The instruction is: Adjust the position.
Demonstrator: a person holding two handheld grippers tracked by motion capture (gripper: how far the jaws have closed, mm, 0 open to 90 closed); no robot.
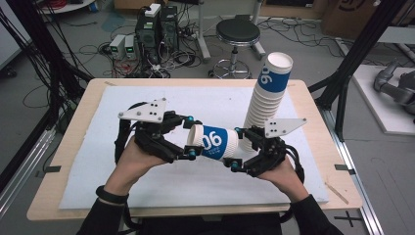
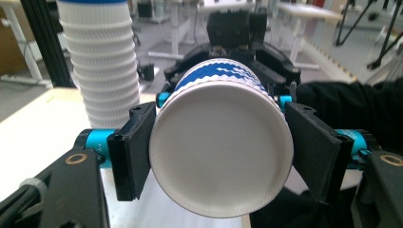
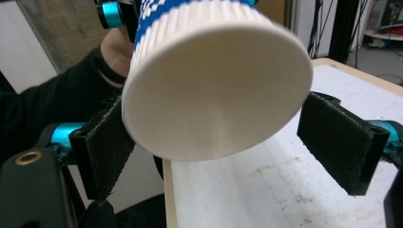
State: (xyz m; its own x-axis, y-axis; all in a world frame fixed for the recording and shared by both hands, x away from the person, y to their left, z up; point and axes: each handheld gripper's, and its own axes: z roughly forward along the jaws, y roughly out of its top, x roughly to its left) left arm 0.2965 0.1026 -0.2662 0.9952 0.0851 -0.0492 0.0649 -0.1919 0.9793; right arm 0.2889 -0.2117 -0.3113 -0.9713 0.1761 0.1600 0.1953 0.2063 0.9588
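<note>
- A paper cup [image 1: 214, 142], white with a blue band and ribbed sides, lies on its side in mid-air above the bench [image 1: 63, 161], between the two hand-held tools.
- The left tool [image 1: 190, 138] grips the cup at its rolled rim end; in the left gripper view the flat black pads [image 2: 130, 149] press on both sides of the round white rim [image 2: 221, 152].
- The right tool [image 1: 237, 148] meets the cup's narrower base end. In the right gripper view the fuzzy black pad [image 3: 102, 147] on one side touches the cup [image 3: 214, 90], while the other pad stands apart from it, so the jaws sit wide around the base without clamping.
- A tall stack of cups [image 1: 266, 95], the same ribbed white paper with a blue top band, leans on the bench just behind the right tool.
- A white mat [image 1: 147, 186] with a rough, speckled surface covers most of the pale wooden bench.
- Both forearms in dark sleeves come in from the near edge, hands [image 1: 129, 164] wrapped round the tool bodies, the tools pointing inward toward each other.
- Beyond the bench stand a black round stool [image 1: 238, 34], computer boxes [image 1: 156, 29] and loose cables on a grey floor.
</note>
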